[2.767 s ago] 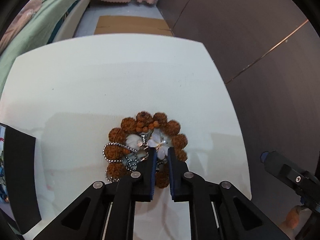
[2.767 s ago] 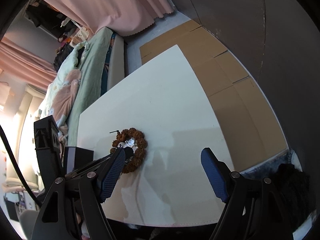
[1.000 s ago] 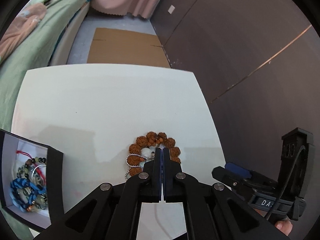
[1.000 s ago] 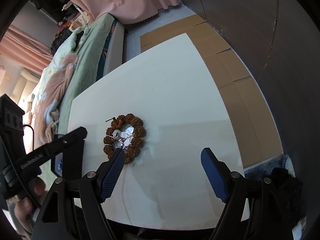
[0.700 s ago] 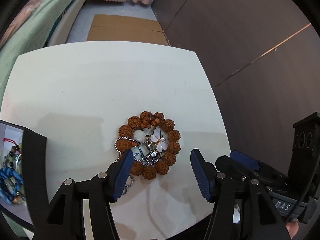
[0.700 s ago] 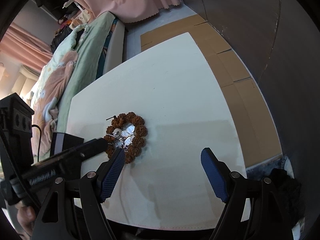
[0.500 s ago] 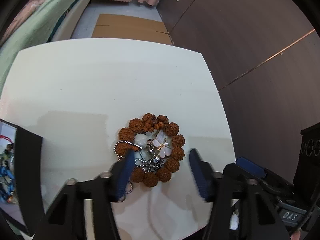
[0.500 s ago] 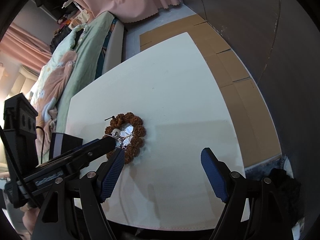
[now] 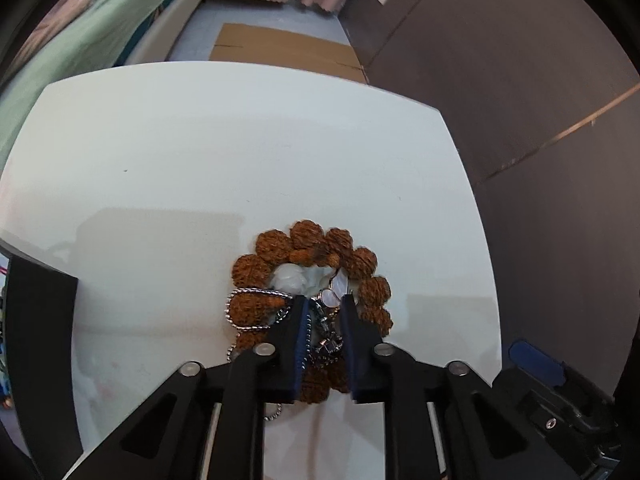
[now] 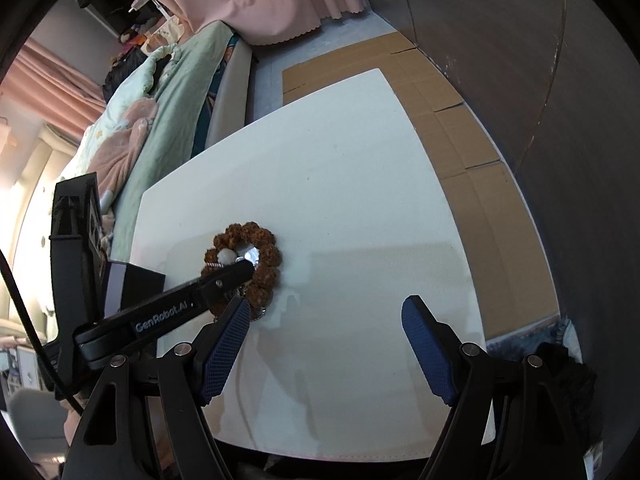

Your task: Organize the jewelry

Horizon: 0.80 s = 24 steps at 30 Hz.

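A pile of jewelry lies on the white table (image 9: 240, 160): a ring of big brown seed beads (image 9: 280, 246), with a silver ball chain (image 9: 256, 292), a white bead (image 9: 290, 278) and a pearly butterfly pendant (image 9: 336, 290) inside it. My left gripper (image 9: 323, 312) is low over the pile, its jaws narrowed around the chain and pendant tangle with a gap still between them. In the right wrist view the bead ring (image 10: 264, 256) sits under the left gripper. My right gripper (image 10: 324, 340) is wide open and empty, nearer the table's front edge.
A black jewelry box (image 9: 36, 344) stands at the table's left edge; it also shows in the right wrist view (image 10: 132, 280). A bed with green bedding (image 10: 160, 92) runs along the left. Cardboard (image 10: 452, 120) lies on the floor past the table's far and right edges.
My left gripper, wide open above the pile half a second ago, has dropped onto it and narrowed its jaws around the chain and pendant. The right gripper has stayed put and open.
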Tool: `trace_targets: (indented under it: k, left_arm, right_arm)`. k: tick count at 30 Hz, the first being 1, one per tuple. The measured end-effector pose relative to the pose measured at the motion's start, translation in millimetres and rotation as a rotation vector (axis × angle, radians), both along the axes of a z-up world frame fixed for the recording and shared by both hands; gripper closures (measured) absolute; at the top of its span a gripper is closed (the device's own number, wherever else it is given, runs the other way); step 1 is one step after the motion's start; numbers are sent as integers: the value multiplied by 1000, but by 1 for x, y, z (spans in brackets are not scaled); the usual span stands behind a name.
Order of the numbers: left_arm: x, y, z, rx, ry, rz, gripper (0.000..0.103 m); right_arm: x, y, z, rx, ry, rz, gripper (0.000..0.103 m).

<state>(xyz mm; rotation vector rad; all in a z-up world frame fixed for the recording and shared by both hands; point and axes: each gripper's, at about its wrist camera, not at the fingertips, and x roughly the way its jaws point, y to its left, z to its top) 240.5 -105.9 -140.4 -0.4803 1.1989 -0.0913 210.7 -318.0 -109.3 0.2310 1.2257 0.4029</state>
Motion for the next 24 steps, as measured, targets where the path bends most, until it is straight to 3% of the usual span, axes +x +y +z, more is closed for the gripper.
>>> trace_targets:
  k: [4, 6, 11, 24]
  left_arm:
    - [-6, 8, 3, -21, -23, 17, 93]
    - [-9, 12, 12, -31, -52, 23, 100]
    - [-15, 22, 41, -42, -124, 18, 100]
    - [-31, 44, 94, -78, -217, 16, 100]
  right_arm:
    - [-1, 2, -1, -7, -2, 4, 24]
    - [0, 2, -1, -16, -2, 6, 24]
    - [0, 6, -2, -29, -4, 12, 24]
    - [2, 30, 0, 4, 4, 33, 24]
